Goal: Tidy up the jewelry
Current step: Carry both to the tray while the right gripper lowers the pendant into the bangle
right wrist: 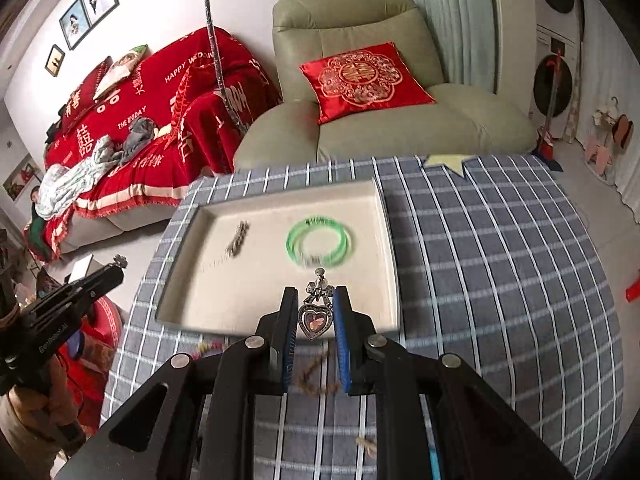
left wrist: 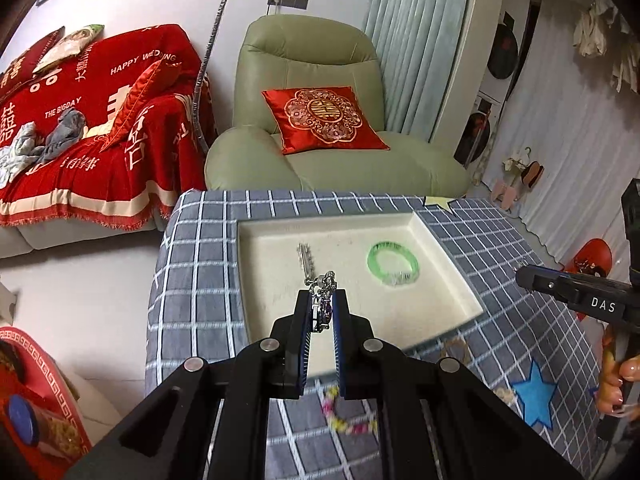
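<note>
The left hand-held gripper [left wrist: 322, 312] is clenched on a silver earring [left wrist: 322, 300] with a purple stone, held above the near part of the cream tray [left wrist: 280, 224]. The right hand-held gripper [right wrist: 317, 312] grips a heart-shaped earring [right wrist: 316, 316] (a bow and stud top it) over the tray's near edge. In the tray lie a green bangle [left wrist: 393, 262] on the right and a silver chain [left wrist: 306, 258] to its left. A beaded bracelet [left wrist: 348, 420] lies on the checked desk [left wrist: 200, 248] nearer than the tray.
</note>
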Tool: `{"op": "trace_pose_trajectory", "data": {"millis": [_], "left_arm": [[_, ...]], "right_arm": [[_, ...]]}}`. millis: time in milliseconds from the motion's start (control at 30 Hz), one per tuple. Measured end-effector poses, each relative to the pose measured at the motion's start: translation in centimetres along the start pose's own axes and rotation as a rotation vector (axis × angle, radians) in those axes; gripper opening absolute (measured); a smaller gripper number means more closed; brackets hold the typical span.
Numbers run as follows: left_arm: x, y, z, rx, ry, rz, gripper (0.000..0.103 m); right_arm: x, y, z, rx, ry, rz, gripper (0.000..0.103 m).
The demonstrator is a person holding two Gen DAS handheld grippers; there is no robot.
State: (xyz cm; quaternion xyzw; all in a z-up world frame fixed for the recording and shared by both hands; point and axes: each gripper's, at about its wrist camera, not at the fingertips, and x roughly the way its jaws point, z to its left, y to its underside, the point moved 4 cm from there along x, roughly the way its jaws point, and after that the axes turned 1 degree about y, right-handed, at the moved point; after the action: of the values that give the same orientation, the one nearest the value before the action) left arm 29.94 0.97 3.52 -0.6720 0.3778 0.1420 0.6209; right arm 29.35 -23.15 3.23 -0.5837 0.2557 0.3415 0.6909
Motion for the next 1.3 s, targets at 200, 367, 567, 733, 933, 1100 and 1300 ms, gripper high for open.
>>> {"op": "trace_pose_trajectory", "data": {"millis": [200, 367, 567, 733, 933, 1100, 1300], "left_arm": [[3.4, -3.0, 0.1, -0.016, -0.021, 0.019, 0.026], [7.0, -4.1, 0.1, 0.005, -0.064, 0.040, 0.026], [11.5, -2.9, 0.6, 0.012, -0.099, 0.112, 0.026], [13.9, -1.6, 1.4, 0.002, -0.127, 0.156, 0.026], [15.7, -0.4, 2.4, 0.011, -0.174, 0.195, 0.026], [16.6, 0.2, 2.5, 0.012, -0.185, 0.221, 0.026], [16.9, 0.7, 1.9, 0.051, -0.221, 0.223, 0.026]], "right_arm": [[2.5, -3.9, 0.4, -0.011, 0.000, -0.006, 0.019], [6.2, -5.7, 0.2, 0.002, -0.013, 0.025, 0.019], [11.1, -5.3, 0.3, 0.007, -0.032, 0.073, 0.019], [14.4, -4.6, 0.4, 0.007, -0.030, 0.106, 0.019], [17.3, -3.7, 0.5, 0.011, -0.028, 0.142, 0.019], [18.3, -3.2, 0.6, -0.007, 0.002, 0.152, 0.019], [18.9, -2.8, 0.3, -0.028, 0.027, 0.167, 0.020]]}}
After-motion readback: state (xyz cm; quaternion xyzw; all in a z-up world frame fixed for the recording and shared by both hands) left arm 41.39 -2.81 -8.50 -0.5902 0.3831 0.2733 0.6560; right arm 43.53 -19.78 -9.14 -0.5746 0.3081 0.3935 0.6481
